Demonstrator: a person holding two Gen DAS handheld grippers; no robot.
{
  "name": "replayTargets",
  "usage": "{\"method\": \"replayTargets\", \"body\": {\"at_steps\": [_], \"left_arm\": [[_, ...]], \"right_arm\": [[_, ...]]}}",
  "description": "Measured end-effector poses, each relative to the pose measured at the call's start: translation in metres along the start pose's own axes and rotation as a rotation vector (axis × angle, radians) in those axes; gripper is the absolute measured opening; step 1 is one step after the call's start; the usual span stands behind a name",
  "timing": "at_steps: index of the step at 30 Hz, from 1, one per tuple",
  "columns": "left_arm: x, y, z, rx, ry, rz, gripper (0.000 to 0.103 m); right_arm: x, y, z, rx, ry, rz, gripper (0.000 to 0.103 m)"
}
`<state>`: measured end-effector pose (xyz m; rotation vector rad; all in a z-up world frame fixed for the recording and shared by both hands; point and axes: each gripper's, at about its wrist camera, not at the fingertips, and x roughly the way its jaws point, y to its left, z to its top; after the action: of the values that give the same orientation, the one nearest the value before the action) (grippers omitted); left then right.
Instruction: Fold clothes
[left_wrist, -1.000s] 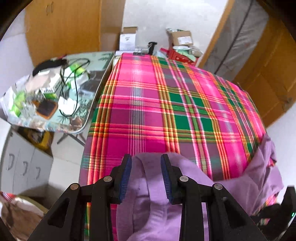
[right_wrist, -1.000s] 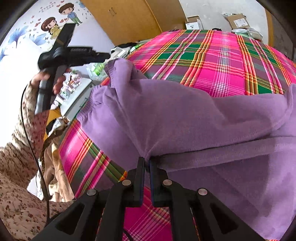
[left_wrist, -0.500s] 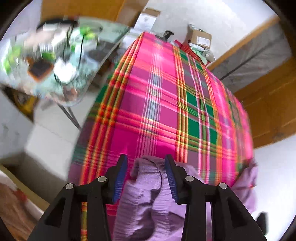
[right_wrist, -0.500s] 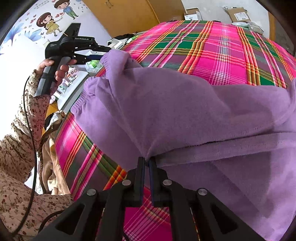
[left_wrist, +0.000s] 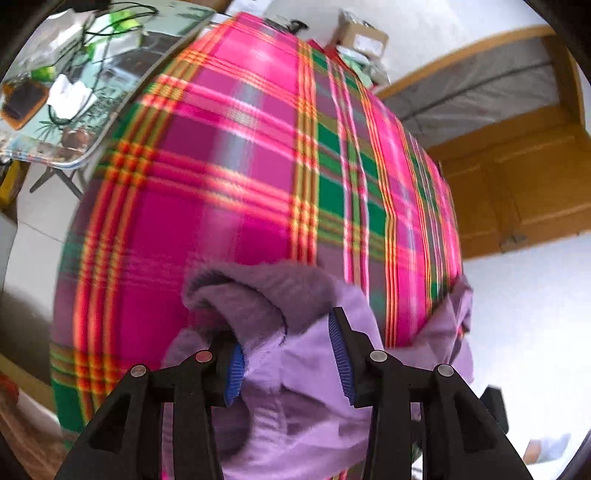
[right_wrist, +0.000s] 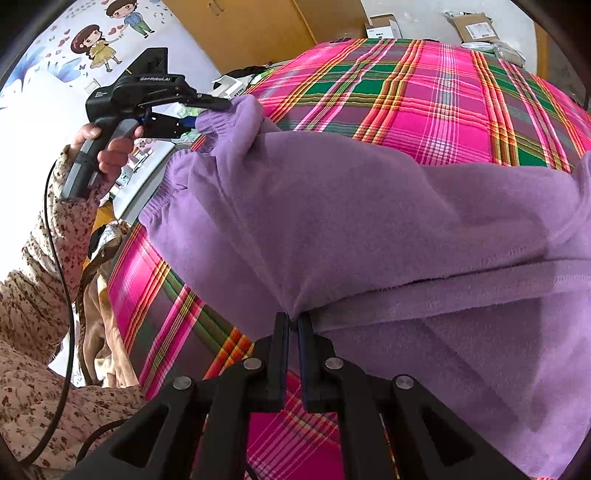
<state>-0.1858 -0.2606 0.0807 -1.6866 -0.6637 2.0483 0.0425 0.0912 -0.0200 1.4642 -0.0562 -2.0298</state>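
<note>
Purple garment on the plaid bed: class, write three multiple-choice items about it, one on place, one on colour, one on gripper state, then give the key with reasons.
1. Where does the purple garment lie?
A. on the plaid bedcover
B. on the floor
C. inside a cardboard box

2. What colour are the left gripper pads?
A. red
B. blue
C. white

3. How is the right gripper set?
A. wide open above the cloth
B. shut on bare bedcover
C. shut on a garment fold

Key: 1 A, the garment spreads over the pink and green plaid; 2 B, ridged blue pads show on both fingers; 3 C, its fingers pinch a purple fold between them.
</note>
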Motion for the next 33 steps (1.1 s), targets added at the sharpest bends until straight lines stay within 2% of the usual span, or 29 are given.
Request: {"method": "replayTargets", "body": {"at_steps": [4, 7, 10, 14, 16, 18, 21, 24, 27, 30, 33], "left_arm": [[0.009, -0.014, -0.011, 0.038, 0.025, 0.008, 0.043], [0.006, -0.015, -0.011, 0.024, 0.001, -0.008, 0.043], [0.006, -0.005, -0.003, -0.065, -0.036, -0.029, 0.043], [-0.001, -0.004, -0.007, -0.064, -0.075, -0.039, 0.043], [-0.004, -0.004, -0.009, -0.064, -0.095, -0.044, 0.028], [-0.007, -0.004, -0.011, -0.063, -0.114, -0.048, 0.017], [-0.012, -0.003, -0.014, -0.063, -0.144, -0.055, 0.011], [-0.017, -0.003, -0.017, -0.060, -0.173, -0.063, 0.010], [-0.034, -0.008, -0.031, -0.010, -0.203, -0.077, 0.010], [-0.054, -0.012, -0.047, 0.043, -0.237, -0.096, 0.010], [-0.075, -0.015, -0.067, 0.099, -0.268, -0.103, 0.010]], "right_arm": [[-0.001, 0.002, -0.001, -0.014, 0.005, -0.013, 0.005], [-0.005, 0.004, -0.002, -0.026, -0.002, -0.020, 0.005], [-0.005, 0.005, -0.004, -0.025, 0.002, -0.025, 0.005], [-0.006, 0.005, -0.005, -0.022, 0.008, -0.033, 0.005], [-0.010, 0.005, -0.004, -0.026, 0.003, -0.043, 0.005], [-0.018, 0.004, -0.001, -0.025, -0.014, -0.057, 0.006], [-0.033, 0.000, 0.003, -0.015, -0.049, -0.047, 0.006], [-0.052, -0.002, 0.010, -0.024, -0.105, -0.051, 0.009], [-0.069, -0.006, 0.022, -0.030, -0.174, -0.060, 0.009], [-0.071, -0.016, 0.037, -0.014, -0.214, -0.122, 0.018], [-0.067, -0.032, 0.054, 0.029, -0.234, -0.146, 0.019]]}}
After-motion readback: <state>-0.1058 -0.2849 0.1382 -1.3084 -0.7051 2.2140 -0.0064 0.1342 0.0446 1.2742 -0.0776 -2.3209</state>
